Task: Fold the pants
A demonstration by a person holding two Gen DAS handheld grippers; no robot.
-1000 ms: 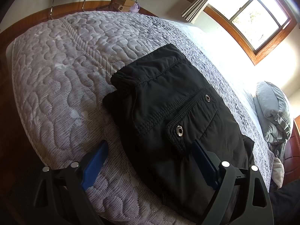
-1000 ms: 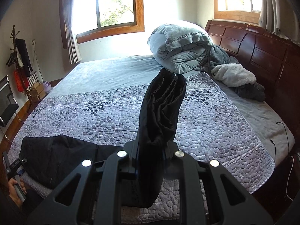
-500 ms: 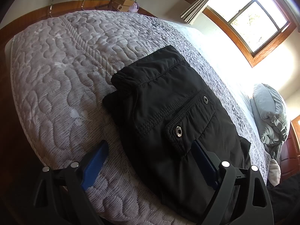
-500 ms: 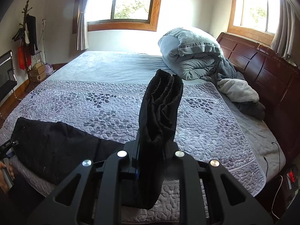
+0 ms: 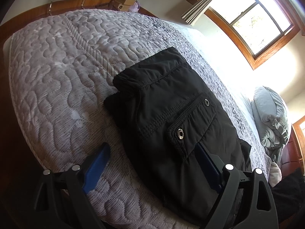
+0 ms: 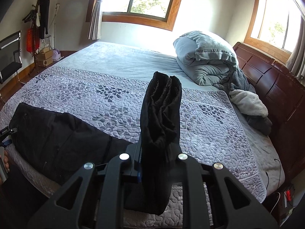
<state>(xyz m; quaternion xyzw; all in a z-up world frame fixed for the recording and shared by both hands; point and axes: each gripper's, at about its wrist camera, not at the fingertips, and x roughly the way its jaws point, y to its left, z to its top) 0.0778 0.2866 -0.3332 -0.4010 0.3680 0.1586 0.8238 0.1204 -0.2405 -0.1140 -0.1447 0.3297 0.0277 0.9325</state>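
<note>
Black pants (image 5: pixel 171 114) lie on the quilted bed cover (image 5: pixel 57 87), waist end with snap pockets towards me. My left gripper (image 5: pixel 152 146) hovers open over that end: one blue pad (image 5: pixel 97 162) is above the quilt, the other (image 5: pixel 205 164) is over the cloth by the pocket flap. In the right wrist view the rest of the pants (image 6: pixel 57 133) stretch along the bed's near edge. My right gripper (image 6: pixel 158 152) is shut on the bunched leg ends (image 6: pixel 162 105), which stick up between its fingers and hide the tips.
A rolled grey duvet (image 6: pixel 205 57) and a white fleece (image 6: pixel 247 103) lie at the dark wooden headboard (image 6: pixel 276 87). A black chair (image 6: pixel 9 53), coat stand (image 6: pixel 38 19) and boxes stand beyond the bed's far side. A hand (image 6: pixel 3 160) holds the left gripper at the bed's edge.
The right gripper has carried the leg ends sideways along the bed towards the waist end and rolled; the lying pants now fill more of its view. The left gripper has stayed put.
</note>
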